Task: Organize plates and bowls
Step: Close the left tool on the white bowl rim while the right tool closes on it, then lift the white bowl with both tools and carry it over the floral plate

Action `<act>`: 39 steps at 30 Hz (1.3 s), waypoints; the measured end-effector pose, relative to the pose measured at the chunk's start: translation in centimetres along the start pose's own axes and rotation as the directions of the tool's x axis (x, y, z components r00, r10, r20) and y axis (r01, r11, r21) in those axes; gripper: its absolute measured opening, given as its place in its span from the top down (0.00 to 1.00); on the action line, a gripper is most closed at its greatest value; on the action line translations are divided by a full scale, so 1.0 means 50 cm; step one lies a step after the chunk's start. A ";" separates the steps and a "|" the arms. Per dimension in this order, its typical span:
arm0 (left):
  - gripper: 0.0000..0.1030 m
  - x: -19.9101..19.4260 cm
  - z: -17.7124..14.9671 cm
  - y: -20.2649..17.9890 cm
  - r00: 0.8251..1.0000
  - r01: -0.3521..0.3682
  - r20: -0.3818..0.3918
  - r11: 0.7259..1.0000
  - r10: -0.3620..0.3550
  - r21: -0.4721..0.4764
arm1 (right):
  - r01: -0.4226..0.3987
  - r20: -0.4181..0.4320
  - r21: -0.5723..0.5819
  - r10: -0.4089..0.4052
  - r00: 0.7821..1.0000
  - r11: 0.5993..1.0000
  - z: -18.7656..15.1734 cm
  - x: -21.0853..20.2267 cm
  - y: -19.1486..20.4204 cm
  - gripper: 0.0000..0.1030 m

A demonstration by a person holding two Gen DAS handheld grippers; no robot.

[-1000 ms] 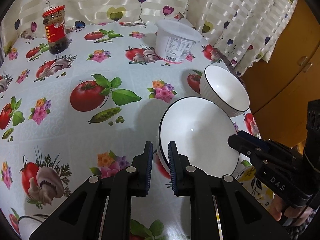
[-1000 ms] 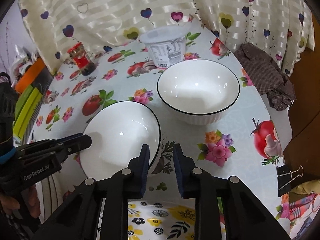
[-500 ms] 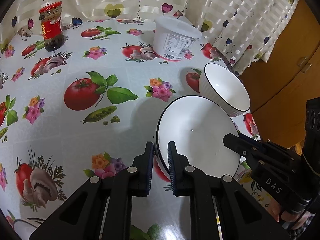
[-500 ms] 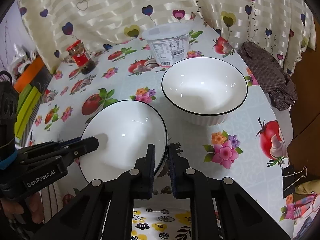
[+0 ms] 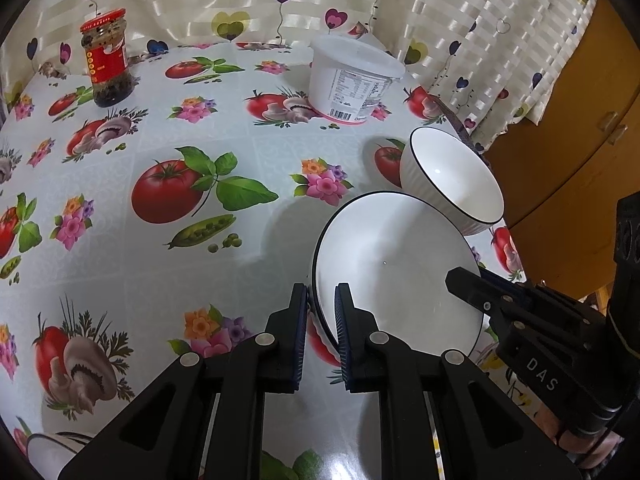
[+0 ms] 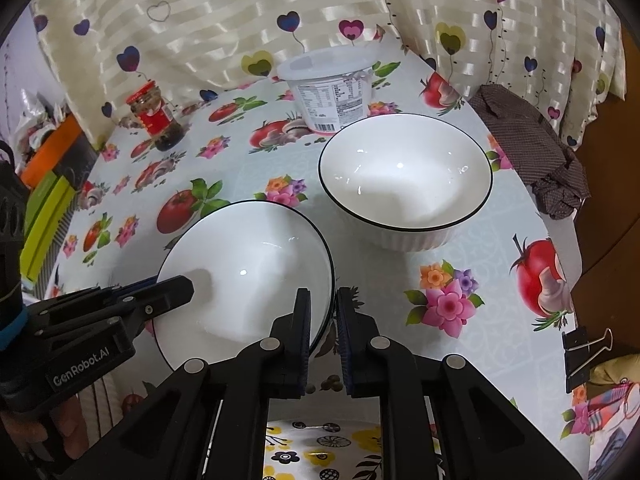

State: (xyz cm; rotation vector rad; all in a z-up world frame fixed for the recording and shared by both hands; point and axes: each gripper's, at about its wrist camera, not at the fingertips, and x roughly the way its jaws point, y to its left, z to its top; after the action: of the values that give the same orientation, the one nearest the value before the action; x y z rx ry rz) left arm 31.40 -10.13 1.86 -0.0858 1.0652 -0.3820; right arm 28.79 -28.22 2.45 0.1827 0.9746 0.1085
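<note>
A shallow white bowl with a black rim (image 5: 400, 272) (image 6: 248, 268) lies near the front of the flowered tablecloth. My left gripper (image 5: 322, 292) is shut on its left rim, one finger inside and one outside. My right gripper (image 6: 323, 300) is shut on the opposite, right rim in the same way. Each gripper shows in the other's view: the right gripper (image 5: 464, 280) and the left gripper (image 6: 188, 284). A deeper ribbed white bowl (image 5: 456, 184) (image 6: 404, 176) stands just behind it, apart from both grippers.
A white plastic tub (image 5: 352, 80) and a red-lidded jar (image 5: 106, 64) stand at the back by the curtain. A brown cloth (image 6: 532, 148) and a binder clip (image 6: 580, 352) lie at the table's right edge, beside a wooden cabinet (image 5: 568, 152). Another white dish (image 5: 40, 448) peeks in at bottom left.
My right gripper's fingers have closed onto the near bowl's right rim. The left gripper keeps its grip on the left rim, and both bowls stay where they were.
</note>
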 end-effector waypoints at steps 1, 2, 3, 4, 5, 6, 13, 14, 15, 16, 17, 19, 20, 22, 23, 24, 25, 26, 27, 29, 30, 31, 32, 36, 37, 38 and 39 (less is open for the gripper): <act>0.86 0.000 -0.001 0.000 1.000 0.000 0.000 1.000 0.000 -0.003 | -0.004 0.003 0.008 0.004 1.000 1.000 0.000 0.000 -0.002 0.88; 0.86 -0.001 -0.001 0.001 1.000 0.002 0.000 1.000 -0.002 -0.006 | -0.007 0.004 0.011 0.007 1.000 1.000 -0.001 -0.001 -0.003 0.88; 0.86 -0.002 -0.001 0.002 1.000 0.006 0.001 1.000 -0.006 -0.009 | -0.008 0.005 0.013 0.008 1.000 1.000 -0.002 -0.002 -0.004 0.88; 0.86 -0.003 -0.001 0.002 1.000 0.008 0.002 1.000 -0.008 -0.013 | -0.008 0.004 0.013 0.008 1.000 1.000 -0.001 -0.002 -0.004 0.88; 0.86 -0.005 -0.001 0.001 1.000 0.007 0.005 1.000 -0.007 -0.014 | -0.010 0.002 0.016 0.010 1.000 1.000 -0.002 -0.002 -0.004 0.88; 0.86 -0.006 0.000 0.000 1.000 0.003 0.008 1.000 -0.003 -0.011 | -0.012 0.003 0.018 0.012 1.000 1.000 -0.002 -0.004 -0.003 0.88; 0.86 -0.015 0.000 0.001 1.000 -0.001 0.018 1.000 0.001 -0.015 | -0.010 0.009 0.008 0.010 1.000 1.000 -0.001 -0.011 0.006 0.88; 0.86 -0.014 -0.002 0.002 1.000 -0.003 0.014 1.000 0.003 -0.015 | -0.010 0.003 0.009 0.010 1.000 1.000 -0.003 -0.009 0.006 0.88; 0.86 -0.013 -0.004 0.003 1.000 -0.003 0.009 1.000 0.003 -0.018 | -0.011 0.000 0.012 0.011 1.000 1.000 -0.005 -0.008 0.006 0.88; 0.86 -0.014 -0.007 0.003 1.000 -0.003 0.008 1.000 0.003 -0.018 | -0.012 0.001 0.015 0.012 1.000 1.000 -0.007 -0.009 0.006 0.88; 0.86 -0.014 -0.007 0.002 1.000 -0.004 0.007 1.000 0.004 -0.017 | -0.012 0.002 0.017 0.012 1.000 1.000 -0.007 -0.011 0.006 0.88; 0.86 -0.020 -0.007 0.002 1.000 -0.002 0.010 1.000 0.002 -0.020 | -0.014 0.006 0.018 0.014 1.000 1.000 -0.007 -0.015 0.007 0.88; 0.86 -0.019 -0.009 0.001 1.000 0.000 0.013 1.000 0.001 -0.021 | -0.015 0.010 0.018 0.015 1.000 1.000 -0.006 -0.019 0.008 0.88; 0.86 -0.027 -0.009 -0.001 1.000 0.001 0.024 1.000 -0.001 -0.023 | -0.020 0.019 0.016 0.020 1.000 1.000 -0.004 -0.028 0.010 0.88; 0.86 -0.031 -0.007 -0.001 1.000 0.001 0.027 1.000 -0.001 -0.023 | -0.022 0.024 0.015 0.022 0.999 1.000 -0.004 -0.033 0.012 0.88; 0.86 -0.036 -0.007 -0.002 1.000 0.002 0.032 1.000 -0.001 -0.023 | -0.023 0.028 0.013 0.023 0.999 1.000 -0.004 -0.039 0.014 0.88; 0.86 -0.042 -0.006 -0.004 0.999 0.003 0.036 1.000 -0.002 -0.022 | -0.024 0.030 0.014 0.024 0.999 1.000 -0.003 -0.043 0.014 0.88; 0.86 -0.047 -0.005 -0.004 0.999 0.005 0.039 1.000 -0.004 -0.020 | -0.024 0.032 0.015 0.024 0.999 1.000 -0.003 -0.047 0.014 0.88; 0.86 -0.053 -0.005 -0.006 0.999 0.007 0.044 1.000 -0.006 -0.019 | -0.023 0.036 0.016 0.023 0.999 1.000 -0.004 -0.053 0.016 0.88; 0.86 -0.063 -0.005 -0.011 0.999 0.004 0.052 1.000 -0.003 -0.012 | -0.027 0.044 0.021 0.026 0.999 0.999 -0.005 -0.065 0.017 0.88; 0.86 -0.069 -0.006 -0.013 0.998 0.004 0.056 1.000 -0.003 -0.011 | -0.030 0.049 0.022 0.029 0.998 0.999 -0.005 -0.071 0.017 0.88; 0.86 -0.075 -0.007 -0.015 0.998 0.006 0.061 1.000 -0.006 -0.011 | -0.031 0.053 0.023 0.030 0.998 0.999 -0.006 -0.077 0.017 0.88; 0.86 -0.079 -0.006 -0.018 0.998 0.007 0.064 1.000 -0.007 -0.008 | -0.031 0.057 0.023 0.030 0.998 0.999 -0.007 -0.082 0.017 0.88; 0.86 -0.097 -0.010 -0.031 0.997 0.012 0.075 1.000 -0.012 0.003 | -0.033 0.076 0.027 0.030 0.997 0.999 -0.013 -0.109 0.017 0.88; 0.86 -0.101 -0.011 -0.035 0.997 0.013 0.077 1.000 -0.014 0.007 | -0.033 0.080 0.029 0.031 0.996 0.999 -0.015 -0.116 0.015 0.88; 0.86 -0.104 -0.014 -0.038 0.997 0.014 0.077 1.000 -0.014 0.010 | -0.034 0.084 0.030 0.031 0.996 0.999 -0.017 -0.122 0.014 0.88; 0.86 -0.108 -0.016 -0.041 0.997 0.015 0.077 1.000 -0.016 0.011 | -0.034 0.088 0.032 0.031 0.996 0.999 -0.018 -0.128 0.013 0.88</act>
State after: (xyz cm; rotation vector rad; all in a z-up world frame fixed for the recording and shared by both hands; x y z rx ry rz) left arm 27.86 -10.09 6.49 -0.0986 0.9869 -0.3954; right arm 24.47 -28.58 7.29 0.2321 0.8871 0.1134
